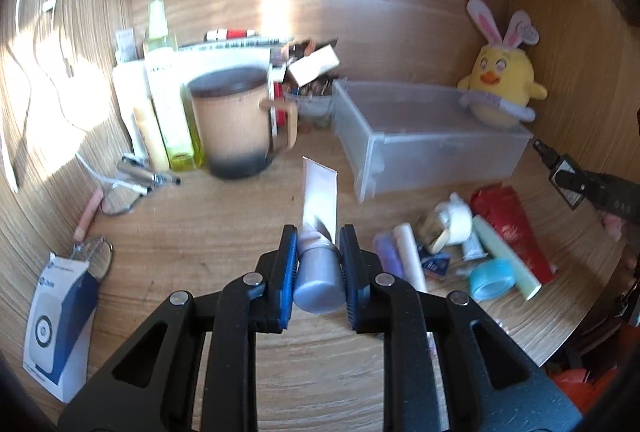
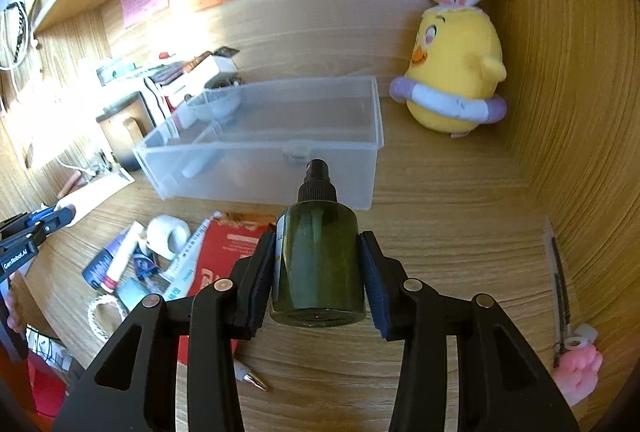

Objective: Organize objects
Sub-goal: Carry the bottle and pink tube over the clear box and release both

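My left gripper is shut on a pale squeeze tube by its silver cap end, held above the wooden desk, left of the clear plastic box. My right gripper is shut on a dark green spray bottle with a black pump top, held in front of the same box. The box is lidless and looks nearly empty. The right gripper with the bottle shows at the right edge of the left wrist view. The left gripper with the tube shows at the left edge of the right wrist view.
Loose items lie in front of the box: a red packet, a blue tape roll, tubes and a white figure. A brown mug and bottles stand at back left. A yellow plush chick sits beside the box.
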The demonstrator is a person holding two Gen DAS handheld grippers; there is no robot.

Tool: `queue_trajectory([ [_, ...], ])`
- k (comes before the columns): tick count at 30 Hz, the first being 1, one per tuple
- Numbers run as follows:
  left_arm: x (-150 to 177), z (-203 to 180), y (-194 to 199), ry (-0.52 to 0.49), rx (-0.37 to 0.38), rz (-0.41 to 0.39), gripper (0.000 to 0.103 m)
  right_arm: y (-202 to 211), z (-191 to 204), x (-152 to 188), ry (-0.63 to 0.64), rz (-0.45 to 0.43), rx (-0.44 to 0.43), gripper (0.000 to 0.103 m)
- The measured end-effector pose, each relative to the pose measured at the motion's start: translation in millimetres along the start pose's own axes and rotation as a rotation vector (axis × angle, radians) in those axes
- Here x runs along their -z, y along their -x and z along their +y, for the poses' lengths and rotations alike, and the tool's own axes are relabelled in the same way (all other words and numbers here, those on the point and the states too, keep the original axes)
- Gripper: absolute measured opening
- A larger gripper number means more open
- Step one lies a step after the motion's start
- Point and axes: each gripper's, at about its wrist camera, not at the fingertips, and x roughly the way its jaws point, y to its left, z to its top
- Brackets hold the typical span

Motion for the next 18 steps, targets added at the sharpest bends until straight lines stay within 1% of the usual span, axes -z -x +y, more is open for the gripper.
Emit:
queue_trajectory([
  [6, -20, -9, 13, -0.006, 0.014, -0.069, 0.02, 14, 2, -10, 0.008, -0.051, -0.016, 0.038],
  [11, -34, -17, 13, -0.001, 0.053, -0.102, 0.02, 17, 2, -20, 0.009, -0.08, -0.031, 0.038],
  [14, -43, -24, 8, -0.007, 0.078, -0.113, 0.02, 14, 1, -26, -0.001, -0.087, -0.045, 0.038],
  [18, -55, -34, -5, -0.014, 0.118, -0.105, 0.02, 8, 2, -34, 0.0, -0.094, -0.063, 0.038],
])
